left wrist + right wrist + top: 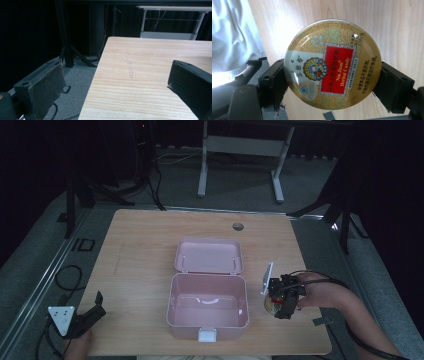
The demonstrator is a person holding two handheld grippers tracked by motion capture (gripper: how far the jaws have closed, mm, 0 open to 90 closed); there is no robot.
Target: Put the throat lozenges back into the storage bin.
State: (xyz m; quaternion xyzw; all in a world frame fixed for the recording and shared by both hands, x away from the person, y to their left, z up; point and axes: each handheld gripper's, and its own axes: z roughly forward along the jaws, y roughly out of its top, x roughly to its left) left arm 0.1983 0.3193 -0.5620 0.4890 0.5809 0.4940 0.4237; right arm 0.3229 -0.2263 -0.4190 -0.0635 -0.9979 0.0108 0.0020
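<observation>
The right hand-held gripper grips a round gold candy tin by its sides, near the right edge of the counter, just beside the open pink box. The left hand-held gripper is wide open and holds nothing, at the counter's near left corner.
</observation>
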